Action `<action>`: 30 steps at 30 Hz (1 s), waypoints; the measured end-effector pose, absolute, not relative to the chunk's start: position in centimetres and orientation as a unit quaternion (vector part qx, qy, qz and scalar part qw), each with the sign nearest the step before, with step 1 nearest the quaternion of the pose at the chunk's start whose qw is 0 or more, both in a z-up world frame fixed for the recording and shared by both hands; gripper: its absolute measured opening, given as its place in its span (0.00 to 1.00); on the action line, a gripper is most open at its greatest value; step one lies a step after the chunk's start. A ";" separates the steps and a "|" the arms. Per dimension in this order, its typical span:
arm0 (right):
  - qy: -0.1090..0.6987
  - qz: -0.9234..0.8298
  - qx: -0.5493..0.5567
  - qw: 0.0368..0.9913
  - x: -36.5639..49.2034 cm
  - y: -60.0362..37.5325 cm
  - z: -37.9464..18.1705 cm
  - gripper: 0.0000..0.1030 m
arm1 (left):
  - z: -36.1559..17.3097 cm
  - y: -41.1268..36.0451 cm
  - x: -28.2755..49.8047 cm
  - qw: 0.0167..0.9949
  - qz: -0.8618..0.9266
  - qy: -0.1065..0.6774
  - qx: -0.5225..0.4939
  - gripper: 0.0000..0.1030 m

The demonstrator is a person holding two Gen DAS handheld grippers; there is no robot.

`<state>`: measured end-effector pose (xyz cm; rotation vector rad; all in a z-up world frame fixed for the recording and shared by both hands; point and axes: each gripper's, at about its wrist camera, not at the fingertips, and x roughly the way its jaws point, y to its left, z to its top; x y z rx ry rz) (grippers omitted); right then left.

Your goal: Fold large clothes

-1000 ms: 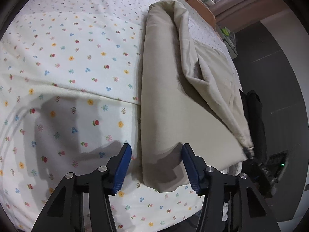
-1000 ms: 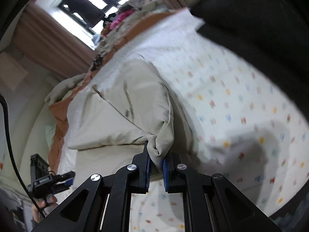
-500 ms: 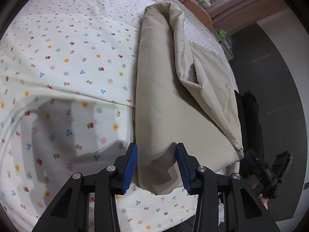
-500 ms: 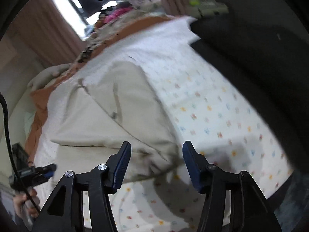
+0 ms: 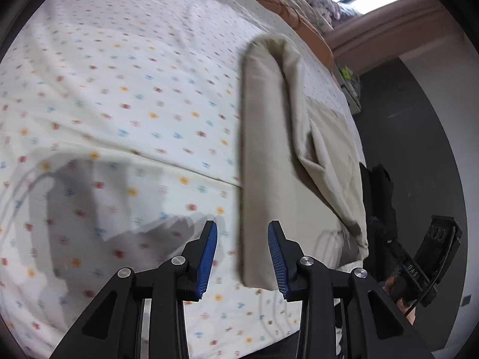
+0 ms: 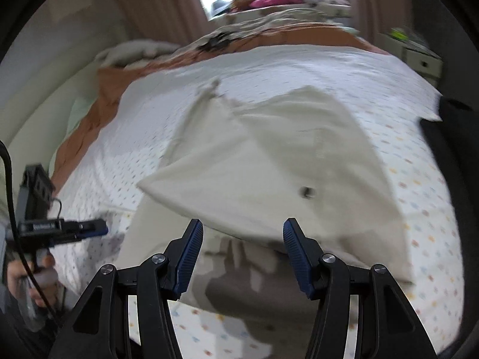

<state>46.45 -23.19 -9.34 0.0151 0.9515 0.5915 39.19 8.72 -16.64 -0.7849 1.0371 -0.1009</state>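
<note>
A beige garment (image 5: 269, 155) lies folded lengthwise on the flowered bed sheet (image 5: 119, 89), near the bed's right edge. My left gripper (image 5: 242, 239) hovers over its near left corner. Its jaws are closing, the cloth's edge shows in the gap, and the blue pads do not press on it. In the right wrist view the garment (image 6: 269, 164) spreads out flat with a folded flap on top. My right gripper (image 6: 243, 227) stands open above its near edge with nothing held. Each gripper also shows in the other's view: the right gripper (image 5: 419, 263) and the left gripper (image 6: 60, 227).
An orange blanket (image 6: 299, 34) and a heap of bedding (image 6: 269, 0) lie at the head of the bed under a bright window. A white nightstand (image 6: 422, 59) stands at the far right. Dark floor (image 5: 413, 149) runs along the bed's right side.
My right gripper has let go of the garment's corner, opened, rolled and drawn back; the cloth now lies flat. My left gripper's jaws have narrowed and it has shifted slightly left.
</note>
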 end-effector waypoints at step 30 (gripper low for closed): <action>0.394 0.238 -0.027 0.887 56.1 -21.8 -3.7 0.05 | -16.8 12.8 37.8 0.789 -0.014 0.470 -0.396 0.36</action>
